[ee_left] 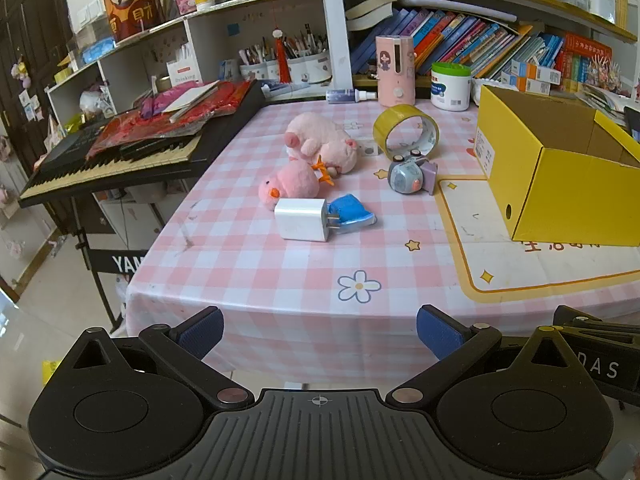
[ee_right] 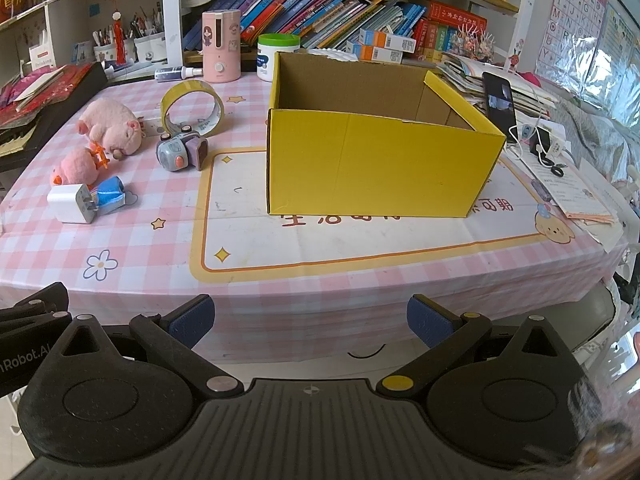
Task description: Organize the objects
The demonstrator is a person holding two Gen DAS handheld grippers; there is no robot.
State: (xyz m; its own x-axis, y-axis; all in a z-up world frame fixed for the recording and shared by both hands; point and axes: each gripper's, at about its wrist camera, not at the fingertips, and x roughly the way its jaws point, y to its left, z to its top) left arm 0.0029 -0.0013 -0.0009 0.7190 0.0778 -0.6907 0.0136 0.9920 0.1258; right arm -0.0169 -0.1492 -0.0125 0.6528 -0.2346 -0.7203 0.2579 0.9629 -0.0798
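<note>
On the pink checked tablecloth [ee_left: 248, 272] lie a white charger plug [ee_left: 302, 219] [ee_right: 71, 203], a blue packet [ee_left: 352, 212] [ee_right: 110, 196], a pink duck plush [ee_left: 290, 184] [ee_right: 78, 166], a pink pig plush [ee_left: 320, 142] [ee_right: 110, 122], a grey and purple toy camera [ee_left: 412, 174] [ee_right: 180, 154] and a roll of yellow tape [ee_left: 406, 130] [ee_right: 192, 106]. An open yellow cardboard box [ee_left: 560, 184] [ee_right: 376, 164] stands to their right. My left gripper [ee_left: 320, 332] hangs open before the table's front edge, nothing between its fingers. My right gripper [ee_right: 310, 320] is open too, in front of the box.
A black keyboard [ee_left: 120, 160] piled with red packets sits at the table's left. A pink humidifier [ee_right: 221, 46], a white jar [ee_right: 276, 56] and a spray bottle [ee_right: 178, 73] stand at the back below bookshelves. A phone [ee_right: 498, 100], cables and papers lie right of the box.
</note>
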